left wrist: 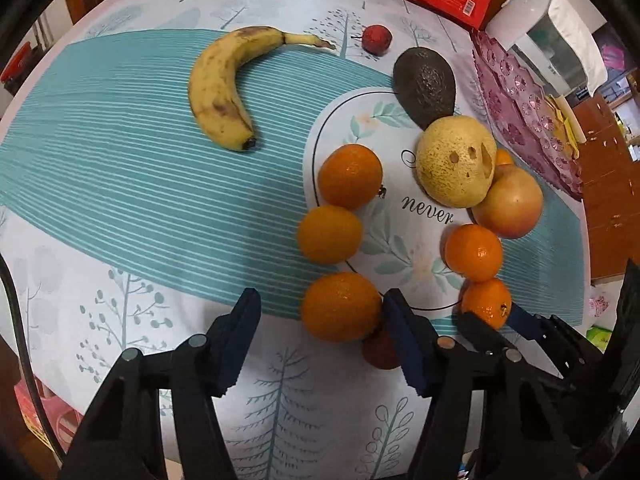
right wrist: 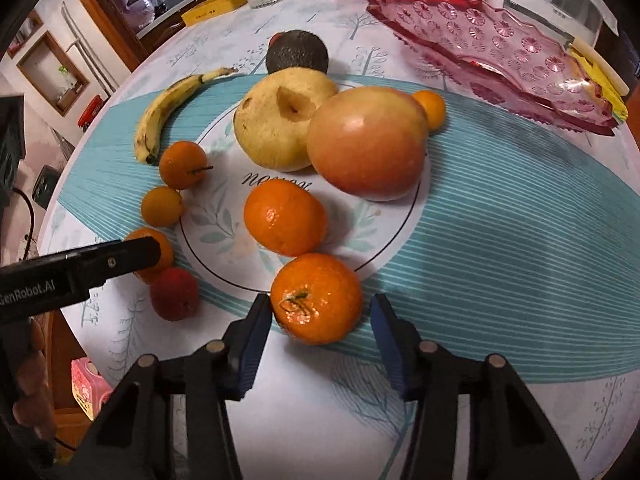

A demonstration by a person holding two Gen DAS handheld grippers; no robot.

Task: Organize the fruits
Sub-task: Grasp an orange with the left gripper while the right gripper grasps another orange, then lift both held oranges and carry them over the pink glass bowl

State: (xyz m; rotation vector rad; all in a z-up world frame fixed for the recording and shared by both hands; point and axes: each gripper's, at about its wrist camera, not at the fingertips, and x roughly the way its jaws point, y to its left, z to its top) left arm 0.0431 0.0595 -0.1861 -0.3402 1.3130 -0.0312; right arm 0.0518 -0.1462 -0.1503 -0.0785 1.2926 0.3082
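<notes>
Over on the left lies the banana (left wrist: 222, 92), yellow and well freckled with brown, its curve open toward the right and its stem reaching the far side of the table (left wrist: 120, 184), which wears a tree-print cloth with a teal striped band. Just past the stem tip sits a small red fruit (left wrist: 376, 39).

Next comes a line of mandarins down the left edge of the printed circle: one with a short stalk (left wrist: 350, 176), a smaller, paler one (left wrist: 330, 234), then the nearest (left wrist: 340, 306), glossy and dimpled. The left gripper (left wrist: 320, 312) is around that last mandarin: the right pad touches its skin, the left pad stands clear, so the jaws are open. A red lychee-like fruit (right wrist: 175, 294) lies just beside it, nearer us.

In the middle, a dark, pebbly avocado (left wrist: 425, 86) sits far, touching a pale yellow pear (left wrist: 456, 162) with brown scars. Against the pear leans a big pink-yellow apple (left wrist: 510, 202), with a tiny orange fruit (right wrist: 431, 109) peeping from behind it.

Below the apple there's another mandarin (right wrist: 285, 222), and nearer still one with a green stem scar (right wrist: 316, 298). The right gripper (right wrist: 318, 320) straddles that one; its left pad is against the peel, the right pad shows a sliver of gap, so no full clamp.

Far right, a pink cut-glass dish (right wrist: 500, 52) sits on the cloth.
</notes>
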